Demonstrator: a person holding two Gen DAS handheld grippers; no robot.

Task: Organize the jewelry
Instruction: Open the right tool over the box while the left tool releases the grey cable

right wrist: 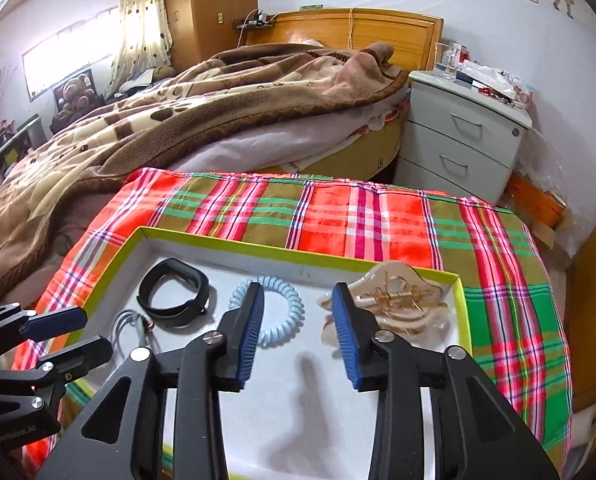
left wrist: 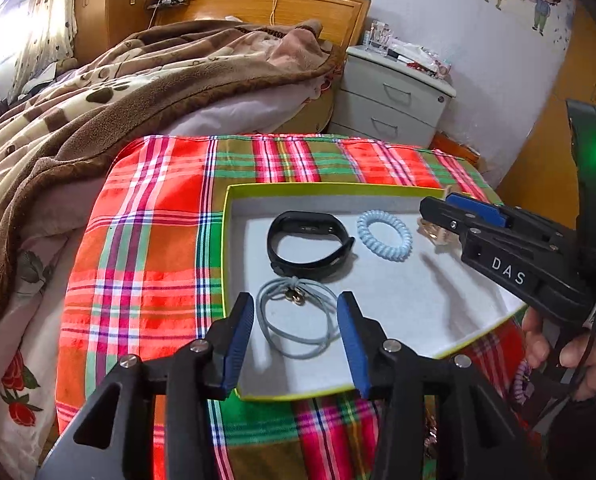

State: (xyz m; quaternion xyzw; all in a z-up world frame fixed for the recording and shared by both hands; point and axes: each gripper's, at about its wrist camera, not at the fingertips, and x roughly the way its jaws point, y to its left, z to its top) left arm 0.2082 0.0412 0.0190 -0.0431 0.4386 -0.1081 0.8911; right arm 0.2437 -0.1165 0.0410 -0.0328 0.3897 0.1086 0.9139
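Observation:
A shallow box with a lime-green rim (left wrist: 228, 240) (right wrist: 463, 312) lies on the plaid cloth. In it lie a black wristband (left wrist: 309, 246) (right wrist: 174, 294), a pale blue spiral hair tie (left wrist: 385, 235) (right wrist: 276, 312), a grey hair tie with a small charm (left wrist: 296, 316) (right wrist: 132, 330) and a beige hair claw clip (right wrist: 397, 308). My left gripper (left wrist: 296, 336) (right wrist: 72, 334) is open and empty, hovering over the grey hair tie. My right gripper (right wrist: 298, 332) (left wrist: 437, 205) is open and empty, above the box between the spiral tie and the claw clip.
The box sits on a red, green and white plaid cloth (left wrist: 146, 248) (right wrist: 377, 212) beside a bed with a brown blanket (left wrist: 78, 104). A white nightstand (right wrist: 461, 140) stands at the back right. A purple spiral tie (left wrist: 521, 380) lies outside the box near the hand.

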